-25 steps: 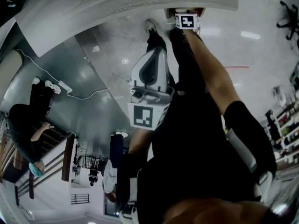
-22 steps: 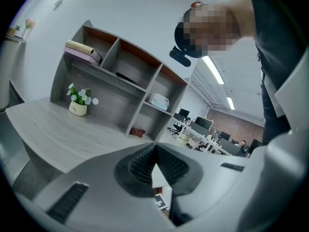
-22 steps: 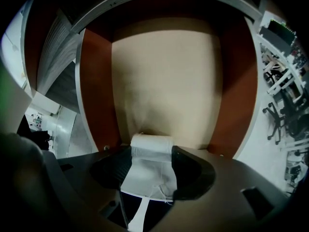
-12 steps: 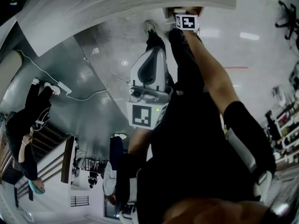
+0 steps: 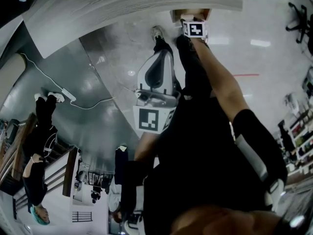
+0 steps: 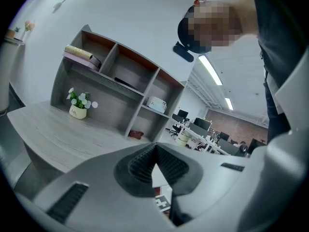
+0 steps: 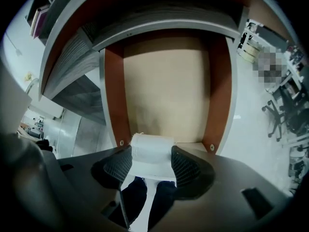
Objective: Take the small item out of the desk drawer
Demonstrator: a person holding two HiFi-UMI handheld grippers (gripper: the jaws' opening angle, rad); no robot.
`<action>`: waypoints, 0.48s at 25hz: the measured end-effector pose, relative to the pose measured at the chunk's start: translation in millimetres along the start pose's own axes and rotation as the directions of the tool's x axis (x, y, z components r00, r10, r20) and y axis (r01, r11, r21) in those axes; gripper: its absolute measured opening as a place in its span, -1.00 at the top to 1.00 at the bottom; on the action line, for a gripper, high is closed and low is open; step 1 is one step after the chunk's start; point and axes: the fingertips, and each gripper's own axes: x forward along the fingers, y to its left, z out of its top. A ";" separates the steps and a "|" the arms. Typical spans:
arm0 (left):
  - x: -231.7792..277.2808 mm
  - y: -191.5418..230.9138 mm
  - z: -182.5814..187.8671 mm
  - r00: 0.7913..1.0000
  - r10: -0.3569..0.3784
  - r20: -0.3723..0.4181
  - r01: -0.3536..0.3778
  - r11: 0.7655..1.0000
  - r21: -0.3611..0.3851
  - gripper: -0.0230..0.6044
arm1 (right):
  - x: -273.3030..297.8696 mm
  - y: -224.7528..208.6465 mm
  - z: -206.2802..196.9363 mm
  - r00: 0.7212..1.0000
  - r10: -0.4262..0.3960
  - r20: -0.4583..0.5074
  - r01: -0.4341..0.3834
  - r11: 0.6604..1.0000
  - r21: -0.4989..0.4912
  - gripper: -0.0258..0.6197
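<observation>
Far left: a second person (image 5: 36,151) stands on the grey floor, with a white power strip (image 5: 68,96) and its cable lying close by.

Left gripper (image 6: 154,161): closed, ribbed pads (image 6: 140,167) meet at the tips, nothing between them. It's held well back from the desk, near the operator's body. The marker cube (image 5: 149,120) on it shows a black-and-white square pattern, no text.

Beyond its jaws, on the desk top (image 6: 58,139):
- grey shelf unit (image 6: 120,88)
- small pot of white flowers (image 6: 77,111) at the shelf's left end; dark print on the pot, too small to read
- stacked books (image 6: 79,56) in the upper left compartment; spines not legible
- white box (image 6: 157,103) in a right-hand compartment; label not legible

Right gripper (image 7: 152,166): arm stretched forward to the drawer (image 7: 164,95) under the desk edge. Its jaws are clamped on the small white item (image 7: 152,151), one dark ribbed pad against each side. The item looks like a soft white roll or folded pad; no marking visible on it.

The item sits at the drawer's near edge, between the two screws in the red-brown side rails. Can't tell whether it touches the drawer floor or is lifted off it. The drawer is pulled out, with a beige bottom and red-brown sides.

The operator's dark trouser legs (image 7: 145,197) show below the item. This gripper's marker cube (image 5: 195,29) also carries only a square pattern.
</observation>
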 end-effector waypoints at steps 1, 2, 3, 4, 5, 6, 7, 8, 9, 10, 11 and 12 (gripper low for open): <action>-1.3 -1.7 1.3 1.000 0.000 -0.001 0.000 1.000 0.002 0.93 | -4.0 -0.8 -0.4 1.000 -0.002 0.000 0.002 1.000 0.002 0.13; -2.7 -3.4 3.0 1.000 -0.001 -0.002 0.001 1.000 0.005 0.93 | -8.1 -1.9 -0.5 1.000 -0.004 0.000 0.004 1.000 0.004 0.13; -4.1 -5.2 4.9 1.000 -0.002 -0.001 0.002 1.000 0.009 0.93 | -11.5 -3.1 0.1 1.000 -0.006 0.004 0.006 1.000 0.004 0.13; -5.6 -7.2 7.0 1.000 -0.003 0.001 0.003 1.000 0.014 0.93 | -14.4 -4.2 1.0 1.000 -0.006 0.009 0.006 1.000 0.003 0.14; -7.1 -9.0 9.0 1.000 -0.005 0.005 0.005 1.000 0.018 0.93 | -17.2 -4.2 1.8 1.000 -0.004 0.014 0.004 1.000 0.005 0.14; -8.6 -10.6 10.9 1.000 -0.007 0.008 0.007 1.000 0.022 0.93 | -20.2 -2.0 1.6 1.000 0.008 0.014 -0.008 1.000 0.012 0.14; -10.1 -12.0 12.8 1.000 -0.009 0.011 0.009 1.000 0.026 0.93 | -23.9 3.3 -0.1 0.999 0.032 0.006 -0.032 0.999 0.028 0.14; -11.4 -13.5 14.8 1.000 -0.011 0.014 0.011 1.000 0.028 0.93 | -28.0 9.0 -2.3 0.998 0.058 -0.003 -0.058 0.997 0.047 0.14; -12.7 -15.0 16.9 1.000 -0.014 0.016 0.013 0.999 0.030 0.93 | -32.0 11.8 -3.1 0.997 0.072 -0.005 -0.072 0.996 0.058 0.14; -13.9 -16.4 18.9 1.000 -0.016 0.017 0.015 0.999 0.032 0.93 | -35.1 10.3 -2.0 0.998 0.067 0.003 -0.068 0.996 0.058 0.14; -14.9 -17.7 21.1 1.000 -0.018 0.019 0.017 0.999 0.035 0.93 | -37.6 4.2 1.0 0.999 0.042 0.018 -0.043 0.998 0.046 0.14; -15.7 -18.8 23.5 1.000 -0.020 0.022 0.019 0.999 0.039 0.93 | -40.4 -2.3 4.4 0.999 0.013 0.035 -0.014 0.999 0.034 0.14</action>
